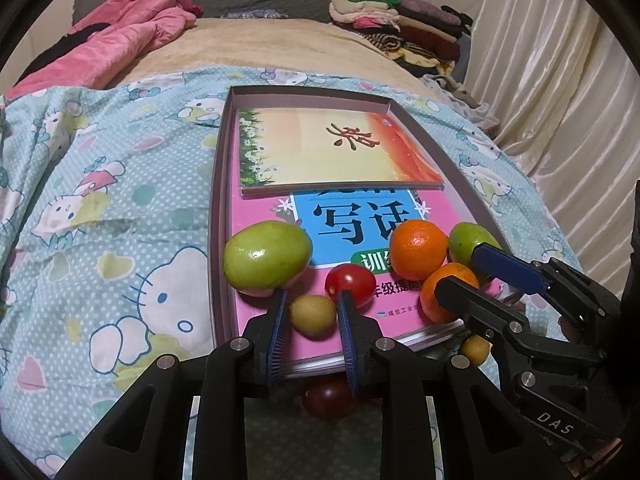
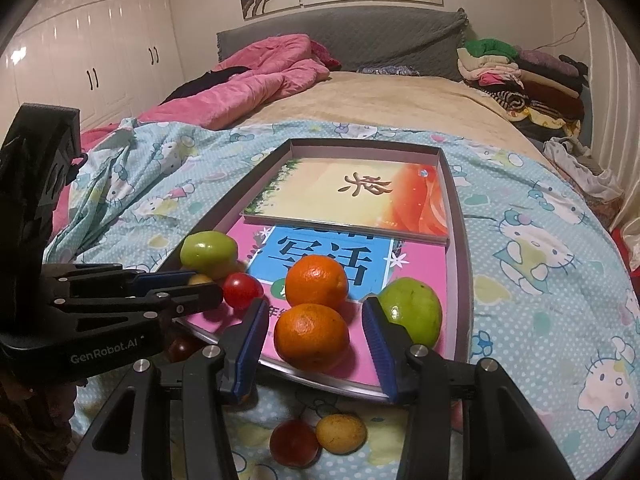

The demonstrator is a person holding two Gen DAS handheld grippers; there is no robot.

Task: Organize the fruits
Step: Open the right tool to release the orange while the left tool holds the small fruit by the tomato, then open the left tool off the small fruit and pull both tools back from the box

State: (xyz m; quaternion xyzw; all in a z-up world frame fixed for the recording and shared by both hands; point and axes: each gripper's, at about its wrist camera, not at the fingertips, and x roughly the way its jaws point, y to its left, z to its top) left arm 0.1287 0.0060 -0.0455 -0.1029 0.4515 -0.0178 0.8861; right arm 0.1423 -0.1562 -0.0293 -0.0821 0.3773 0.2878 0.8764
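Note:
A shallow grey tray (image 1: 221,184) lined with books lies on the bed. In the left wrist view my left gripper (image 1: 312,295) is shut on a small yellow fruit (image 1: 312,316) at the tray's near edge, beside a red cherry tomato (image 1: 350,284) and a green fruit (image 1: 267,258). My right gripper (image 2: 315,304) stands open astride the nearer orange (image 2: 312,336), with gaps at both pads. A second orange (image 2: 317,280) sits behind it and another green fruit (image 2: 410,310) to its right. My left gripper (image 2: 204,282) shows at the left.
On the Hello Kitty quilt (image 2: 540,264) before the tray lie a dark red fruit (image 2: 294,442) and a yellow one (image 2: 341,433); another dark fruit (image 1: 328,400) sits under my left gripper. A pink blanket (image 2: 248,84) and folded clothes (image 2: 520,76) lie at the far end.

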